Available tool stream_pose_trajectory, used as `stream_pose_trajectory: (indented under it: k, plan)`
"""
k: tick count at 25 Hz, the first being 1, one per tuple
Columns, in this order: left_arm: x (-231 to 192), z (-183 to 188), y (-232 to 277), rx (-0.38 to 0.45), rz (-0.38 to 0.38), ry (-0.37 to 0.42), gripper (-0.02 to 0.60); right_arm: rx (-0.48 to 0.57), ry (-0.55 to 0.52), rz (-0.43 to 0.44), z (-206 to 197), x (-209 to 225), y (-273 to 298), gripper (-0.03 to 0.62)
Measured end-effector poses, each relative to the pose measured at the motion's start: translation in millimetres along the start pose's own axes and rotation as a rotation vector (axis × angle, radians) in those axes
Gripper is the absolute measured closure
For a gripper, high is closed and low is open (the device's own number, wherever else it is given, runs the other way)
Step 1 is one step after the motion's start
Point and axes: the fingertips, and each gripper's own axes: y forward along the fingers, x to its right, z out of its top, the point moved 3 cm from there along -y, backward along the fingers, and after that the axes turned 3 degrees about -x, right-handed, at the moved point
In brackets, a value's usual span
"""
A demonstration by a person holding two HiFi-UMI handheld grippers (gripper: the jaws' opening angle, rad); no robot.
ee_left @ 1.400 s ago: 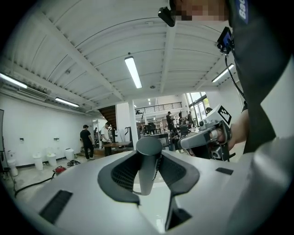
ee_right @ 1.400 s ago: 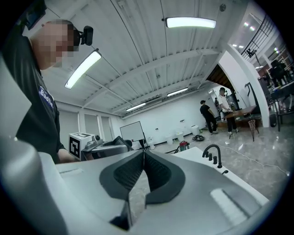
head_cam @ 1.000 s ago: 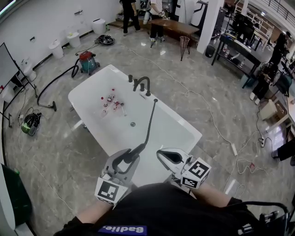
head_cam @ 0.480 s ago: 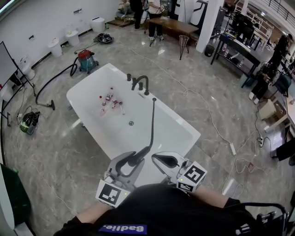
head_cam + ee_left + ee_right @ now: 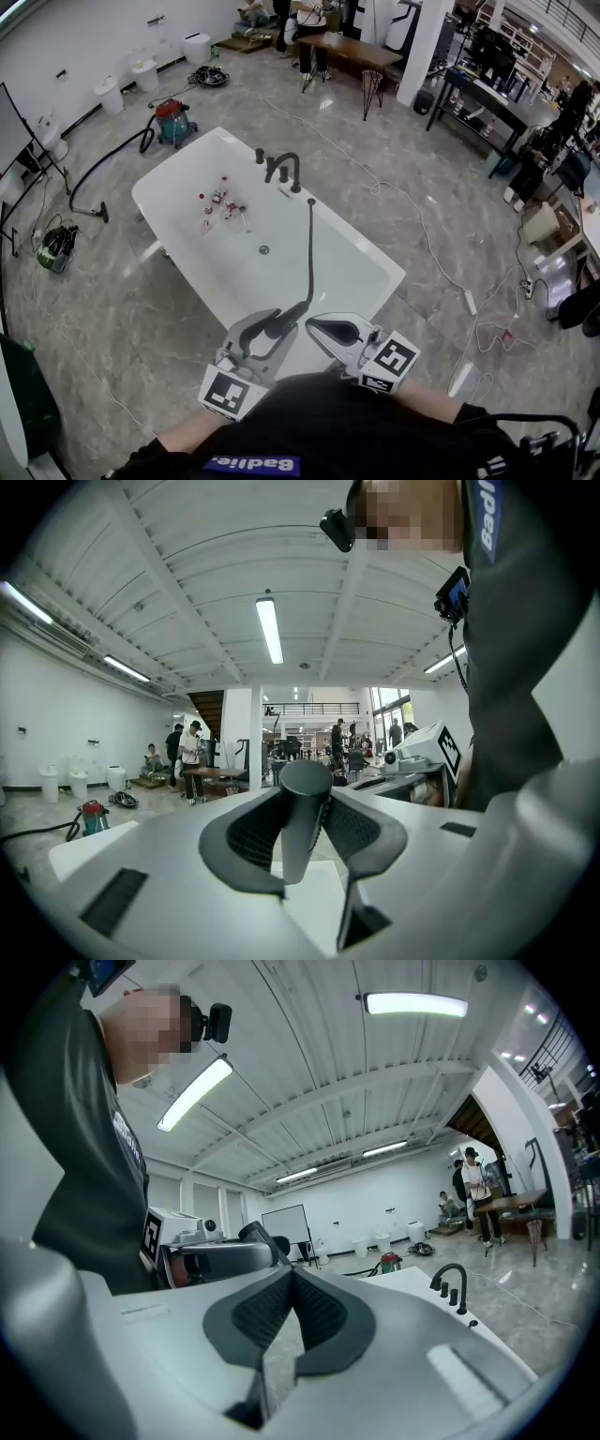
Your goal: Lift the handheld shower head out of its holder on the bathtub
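Note:
The black handheld shower head [image 5: 275, 325] is off the tub, held over its near end, and my left gripper [image 5: 263, 334] is shut on its handle. In the left gripper view the round black handle [image 5: 303, 808] stands upright between the two ribbed pads. Its black hose [image 5: 310, 253] runs back to the holder [image 5: 312, 202] on the rim of the white bathtub [image 5: 370, 281]. Just right of it, my right gripper [image 5: 320, 328] is shut with nothing in it. Its pads meet in the right gripper view [image 5: 293, 1309], where the left gripper [image 5: 211, 1258] also shows.
A black faucet [image 5: 286, 170] stands on the tub's far rim. Small red and white items [image 5: 223, 205] lie in the tub near the drain [image 5: 263, 249]. A red vacuum [image 5: 173, 122] with its hose and white cables [image 5: 441, 267] lie on the marble floor. People stand at a far table [image 5: 347, 47].
The head view has slid slightly, so the tub sits a bit higher and to the left. Both grippers have barely moved, and the shower head stays in the left one.

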Motion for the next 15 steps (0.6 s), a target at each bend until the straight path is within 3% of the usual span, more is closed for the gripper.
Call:
stream_pose_trajectory:
  k: [15]
  plan:
    - [-6.8,-4.2,8.0,0.011,-0.017,-0.013,0.446,-0.013,0.016,-0.003,-4.5,11.3,8.9,0.594]
